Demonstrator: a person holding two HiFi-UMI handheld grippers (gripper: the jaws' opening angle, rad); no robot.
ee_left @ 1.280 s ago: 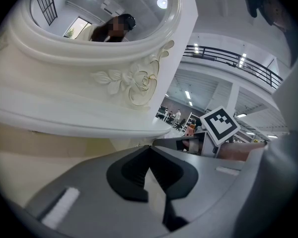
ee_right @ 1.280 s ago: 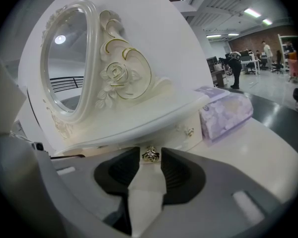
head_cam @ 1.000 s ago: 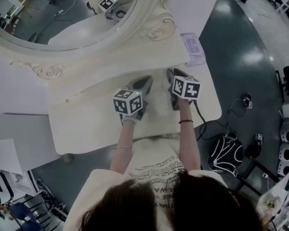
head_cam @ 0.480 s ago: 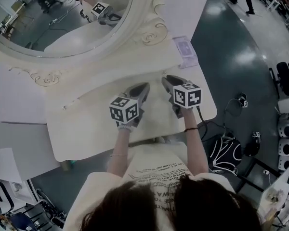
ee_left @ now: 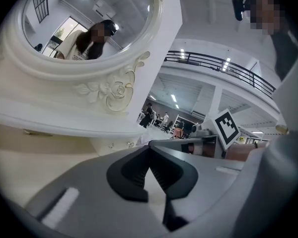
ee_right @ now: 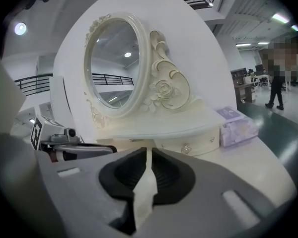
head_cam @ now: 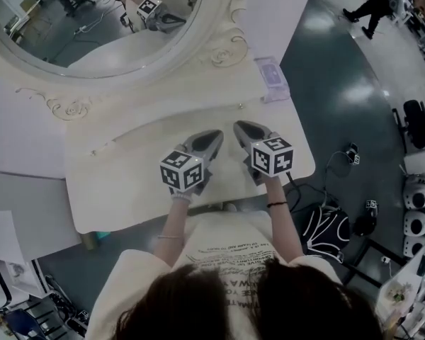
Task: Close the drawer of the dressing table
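The cream dressing table carries an oval mirror on a raised shelf. A small drawer with a round knob sits under that shelf, and its front looks flush with the base. Both grippers hover side by side over the tabletop, a short way in front of the drawer and pointing at it. My left gripper is shut, tips touching, and holds nothing. My right gripper has just been closing. Only a thin slit shows between its tips, with nothing in it.
A lilac tissue pack lies at the table's back right corner, beside the shelf. On the dark floor to the right are a black bag and cables. A person walks in the far right background.
Both grippers have drawn back from the shelf and drawer toward the table's front edge, and have risen a little. The right gripper has rolled slightly.
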